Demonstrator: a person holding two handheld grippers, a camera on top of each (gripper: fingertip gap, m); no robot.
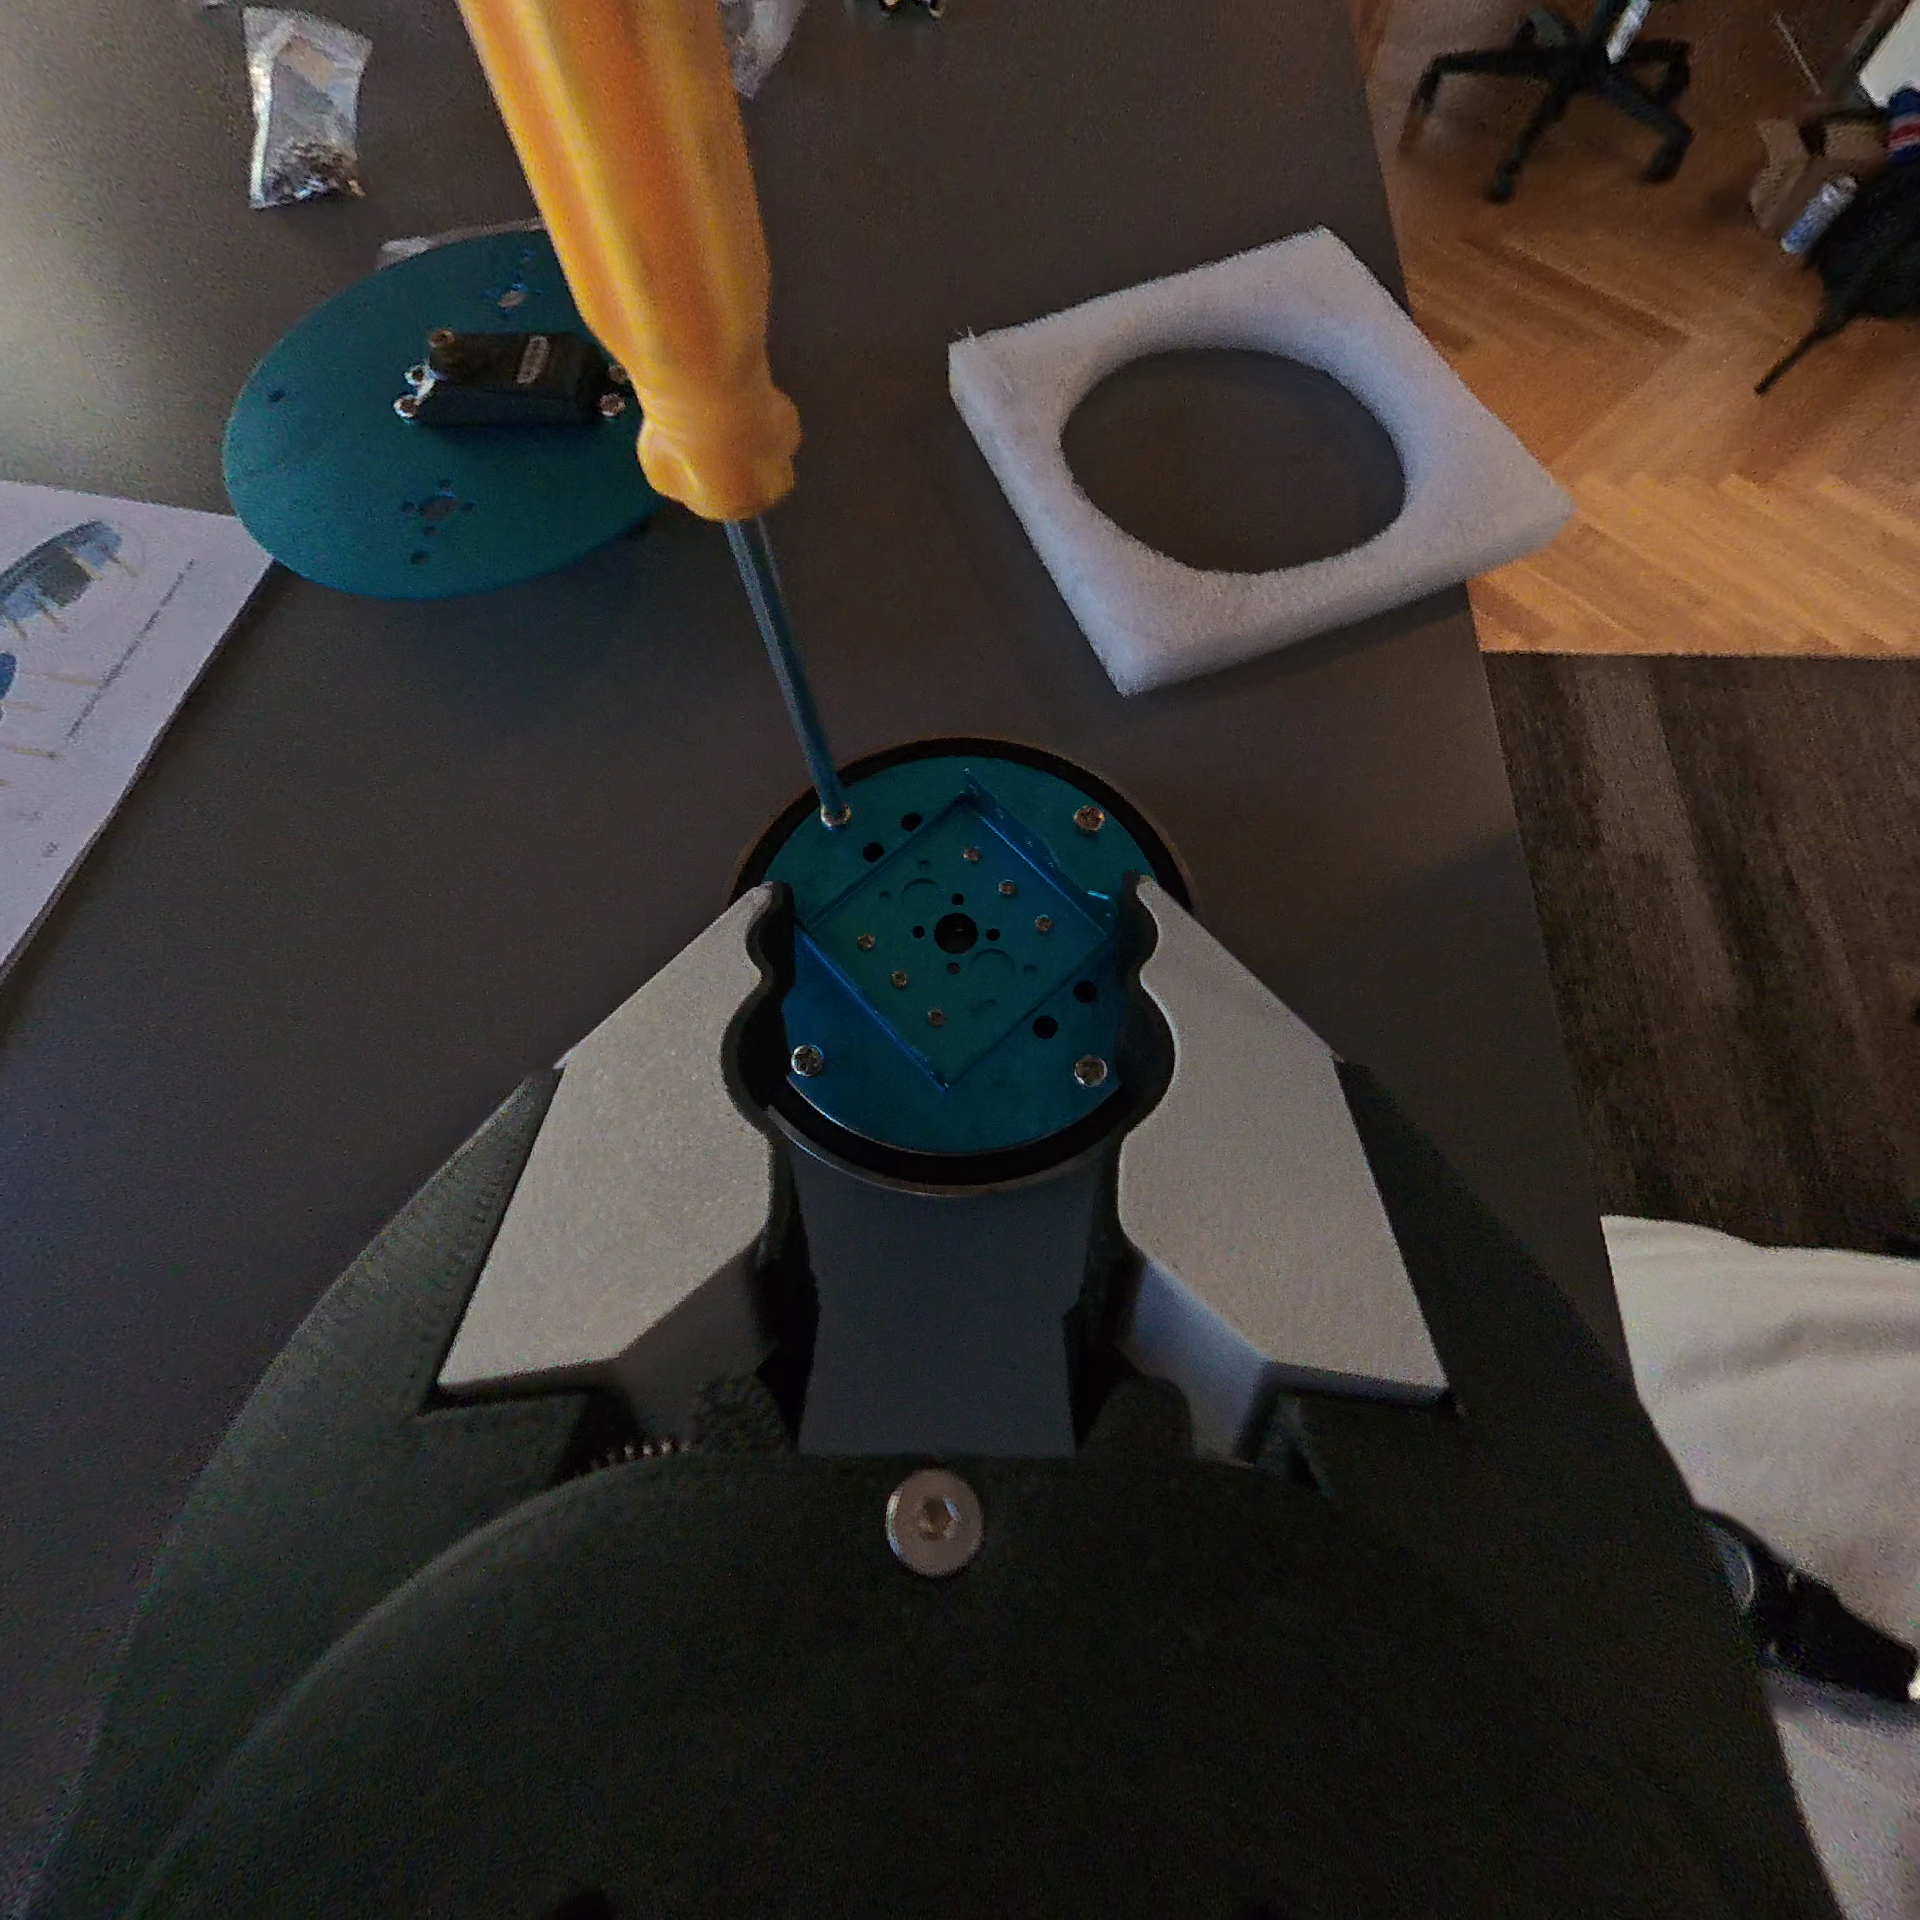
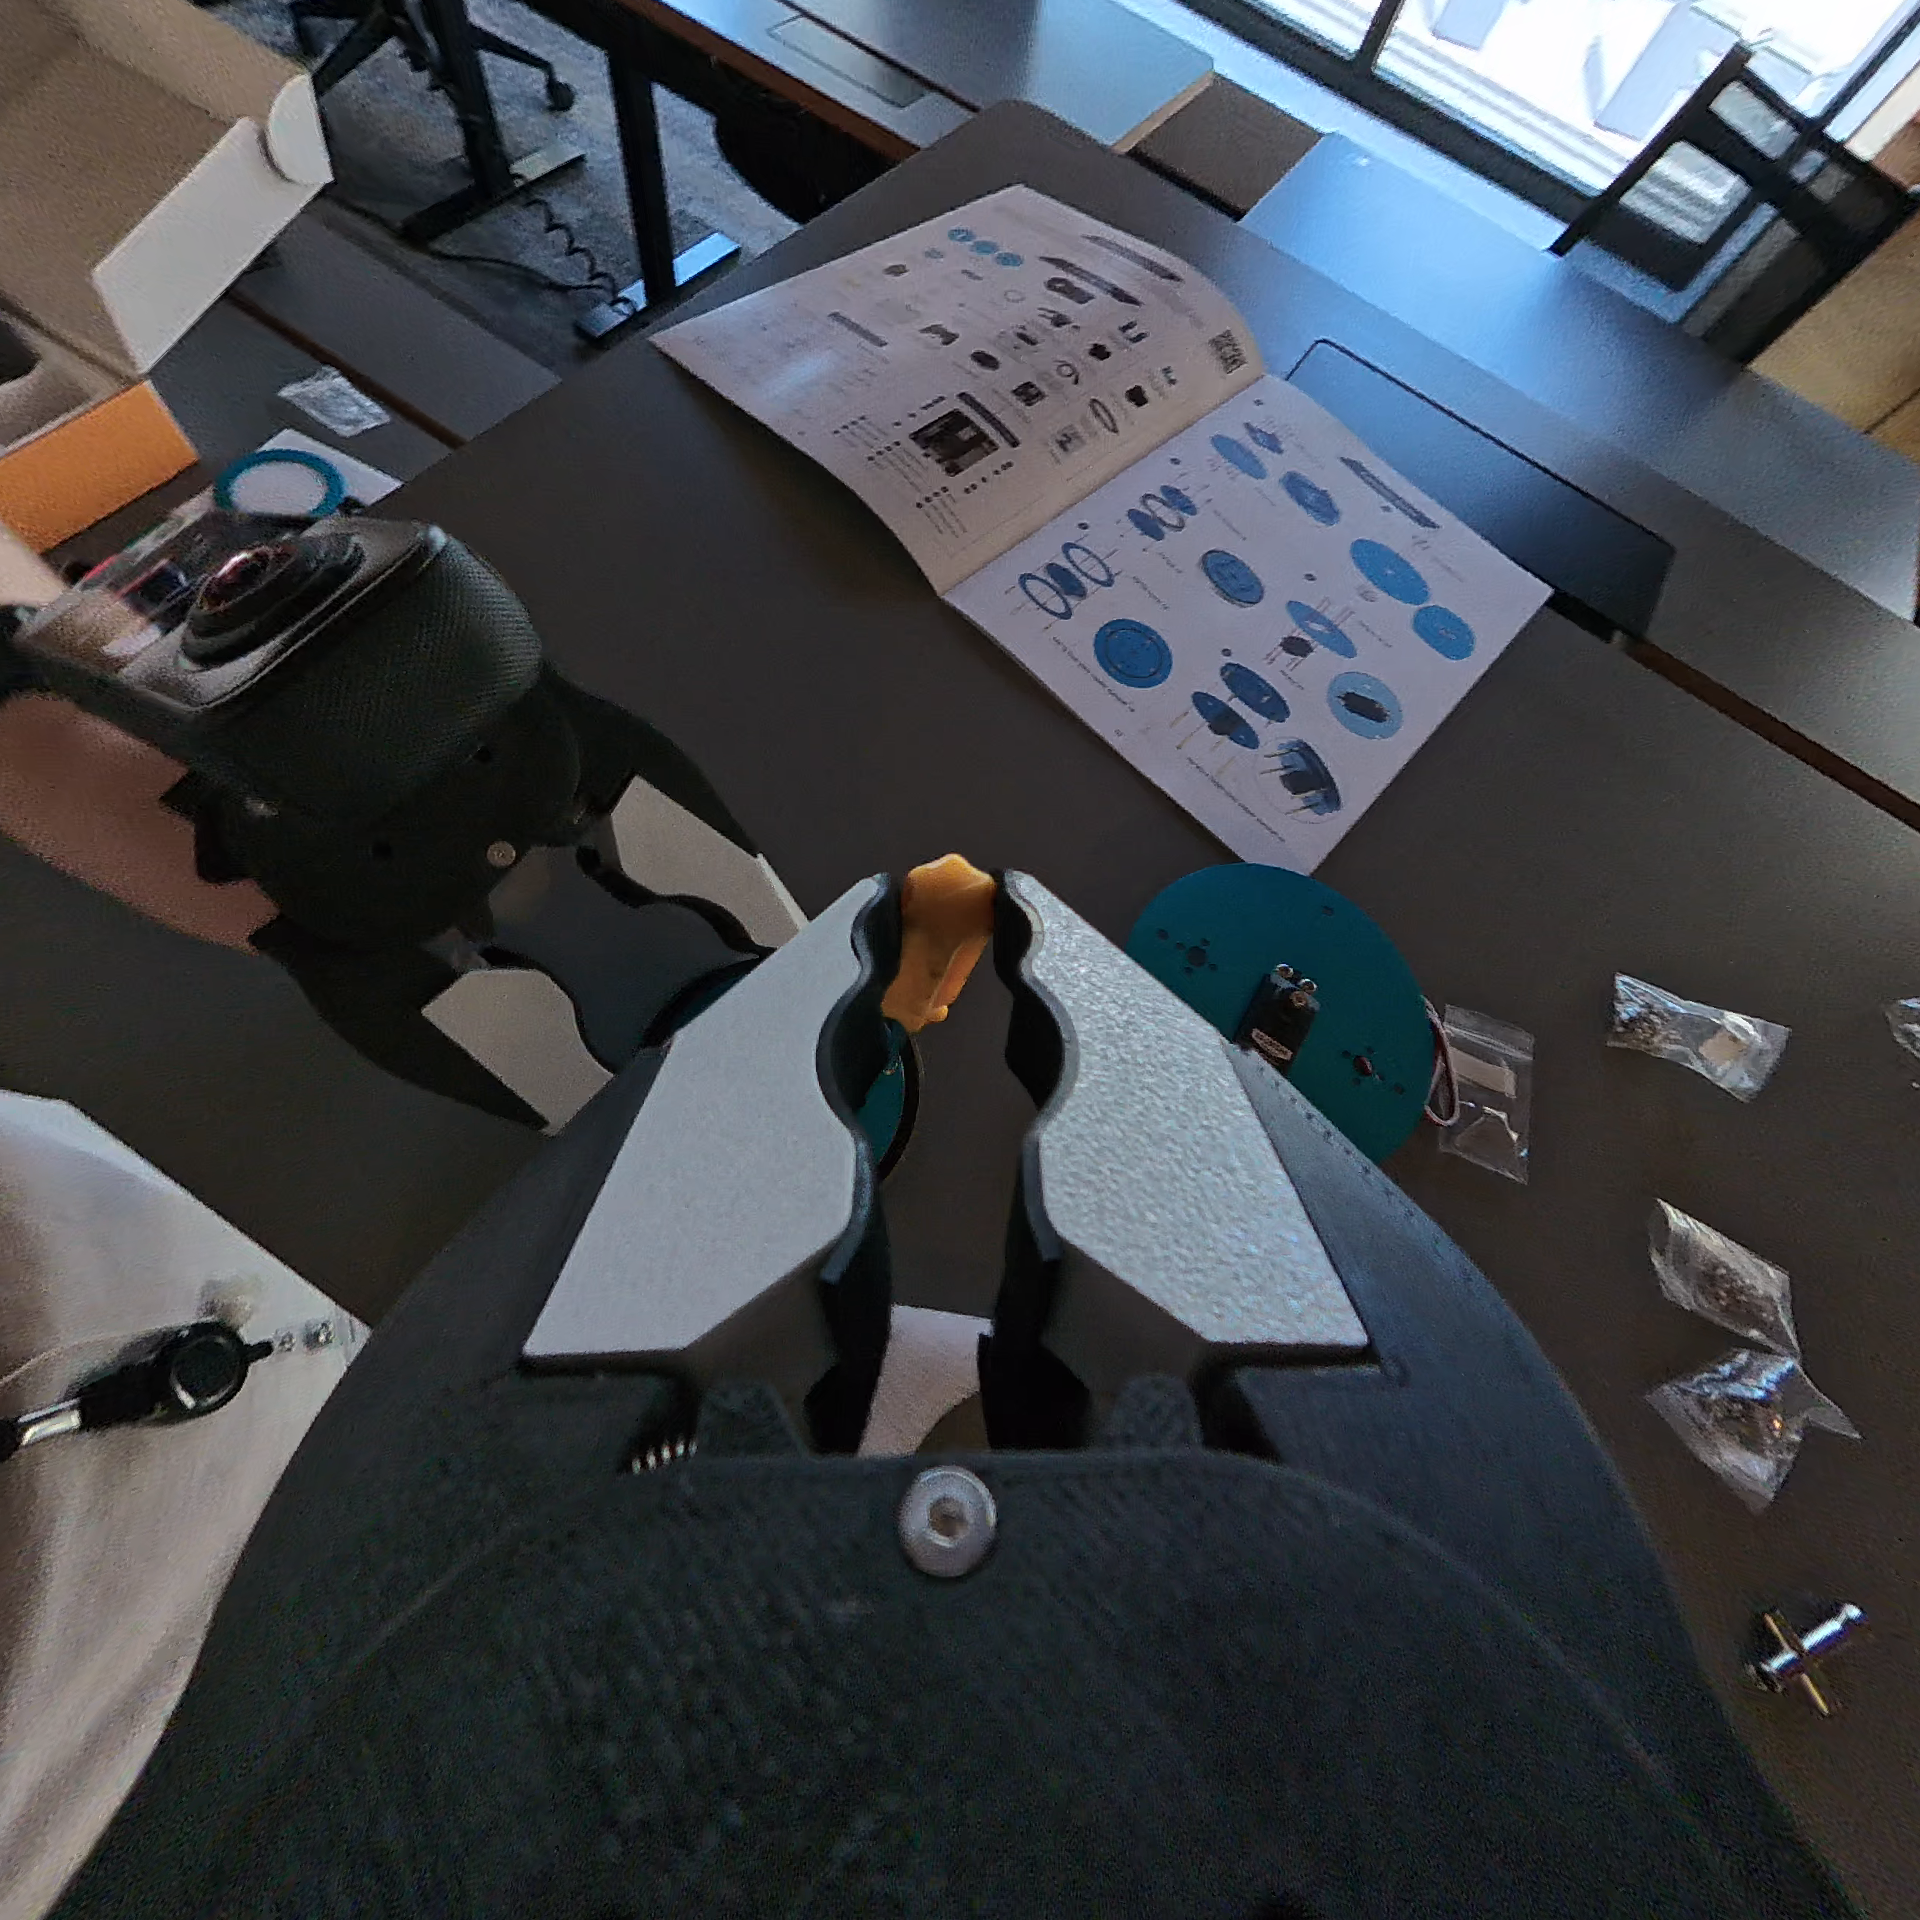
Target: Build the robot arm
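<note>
**Screwdriver tip on a rim screw of the blue round assembly**

Where the dark table (image 1: 312, 935) fills the left wrist view, a round blue metal assembly (image 1: 951, 966) sits between the fingers of the left gripper (image 1: 954, 899). Its top plate carries a raised square bracket with a centre hole, small brass-coloured fasteners, and four screws near the rim. A black ring edges the plate. Left jaws clasp its sides, one finger on each flank.

Screwdriver (image 1: 665, 312): yellow-orange handle, thin bluish shaft, tilted, tip on the far-left rim screw (image 1: 834, 816).

Right gripper (image 2: 945, 894) clenches the yellow handle between its fingertips, pointing down at the table; the left gripper shows farther off at left in its view.

Round about: larger teal disc (image 1: 416, 488) bearing a black servo (image 1: 509, 379), far left. White foam square (image 1: 1247, 457) with a round cutout, far right. Open instruction booklet (image 2: 1091, 488) beyond. Small clear bags of hardware (image 2: 1694, 1029) at right; small metal cross-shaped tool (image 2: 1808, 1662) near them.
</note>
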